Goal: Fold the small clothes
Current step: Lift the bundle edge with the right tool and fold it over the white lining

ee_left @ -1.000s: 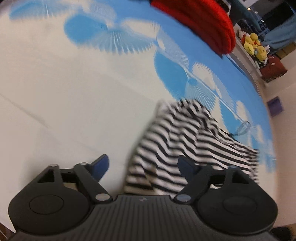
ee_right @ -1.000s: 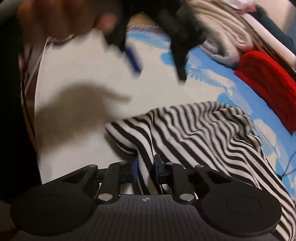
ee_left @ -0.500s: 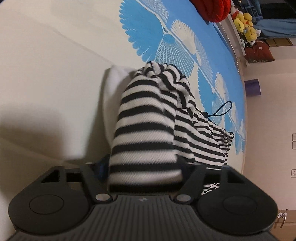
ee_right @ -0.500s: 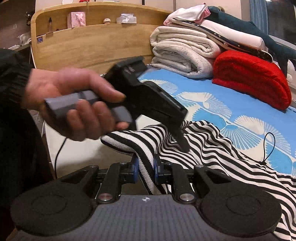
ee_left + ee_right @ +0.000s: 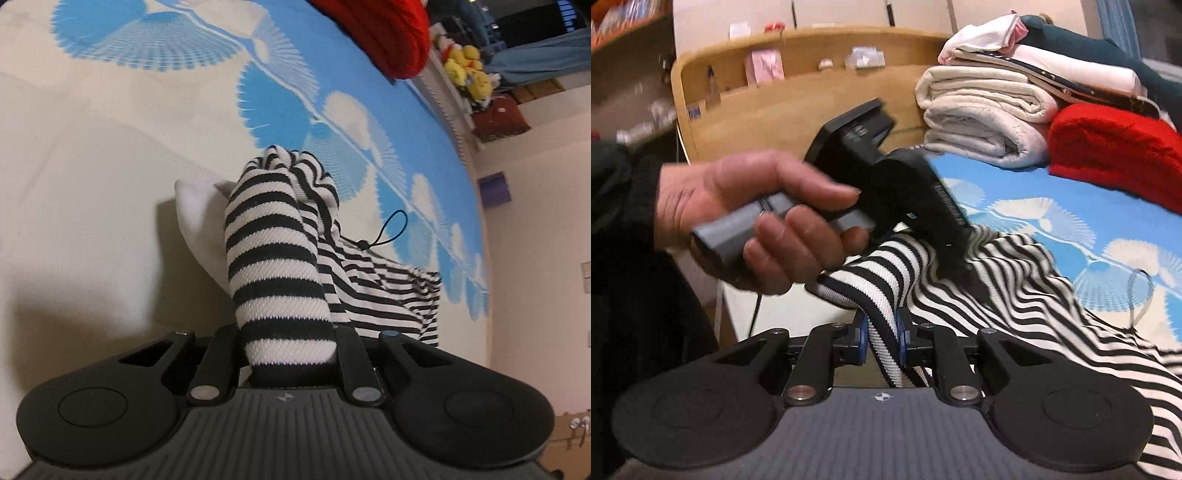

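left wrist: left claw (image 5: 288, 347) is clenching a bunched roll of the striped knit top (image 5: 277, 258), lifting it off the shell-print bedsheet (image 5: 110, 147) | right wrist: right claw (image 5: 881, 339) is pinching the top's edge beside the left claw | advice: pull both grips apart evenly, flattening before folding

Matte black plastic left gripper (image 5: 290, 332) with ribbed body and silver pivot screws, matching right gripper (image 5: 881, 334) with blue finger pads (image 5: 861, 336), bare-skinned left hand (image 5: 757, 218), dark knit sleeve (image 5: 624, 177)

black-and-white striped garment (image 5: 273, 266), blue shell-print sheet (image 5: 424, 122), seemingly red knit (image 5: 1115, 166)
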Tool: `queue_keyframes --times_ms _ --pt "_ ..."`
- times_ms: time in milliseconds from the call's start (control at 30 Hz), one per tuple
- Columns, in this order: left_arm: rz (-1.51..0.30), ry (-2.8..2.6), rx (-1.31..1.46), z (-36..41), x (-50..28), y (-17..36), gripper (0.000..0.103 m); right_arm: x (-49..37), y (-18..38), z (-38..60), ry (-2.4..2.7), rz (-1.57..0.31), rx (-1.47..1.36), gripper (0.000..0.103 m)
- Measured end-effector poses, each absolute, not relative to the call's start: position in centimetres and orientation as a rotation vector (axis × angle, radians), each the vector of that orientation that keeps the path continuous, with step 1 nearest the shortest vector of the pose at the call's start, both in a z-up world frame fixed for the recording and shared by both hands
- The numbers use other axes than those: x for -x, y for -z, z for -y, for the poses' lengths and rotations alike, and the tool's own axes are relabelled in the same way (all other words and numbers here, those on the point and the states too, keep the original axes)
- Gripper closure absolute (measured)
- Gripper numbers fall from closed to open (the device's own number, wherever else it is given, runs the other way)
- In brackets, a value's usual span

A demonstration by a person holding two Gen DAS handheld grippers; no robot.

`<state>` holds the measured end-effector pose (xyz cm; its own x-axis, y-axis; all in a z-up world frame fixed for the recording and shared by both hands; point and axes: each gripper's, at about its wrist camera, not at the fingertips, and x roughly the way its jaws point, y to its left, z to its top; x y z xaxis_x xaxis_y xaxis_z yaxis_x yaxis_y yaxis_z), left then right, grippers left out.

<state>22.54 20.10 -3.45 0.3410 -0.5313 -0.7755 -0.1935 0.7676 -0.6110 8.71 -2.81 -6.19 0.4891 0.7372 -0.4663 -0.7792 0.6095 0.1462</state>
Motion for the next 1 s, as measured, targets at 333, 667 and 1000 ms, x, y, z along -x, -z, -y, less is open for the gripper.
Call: queue_keyframes --times_ms 333,667,1000 --pt "-1.169 0.301 0.658 -12.8 -23.8 -0.5 0.083 -9.4 5.7 10.2 -0.750 -0.548 -0.158 0.088" --pt "-0.900 0.658 0.617 -2.4 -23.4 -7.1 0.017 -6.7 8.4 26.9 -0.109 -0.527 -0.509 0.098" --pt "-1.083 0.602 0.296 2.8 -22.4 -2.8 0.032 -7.0 14.1 34.8 0.050 -0.690 -0.854 0.074"
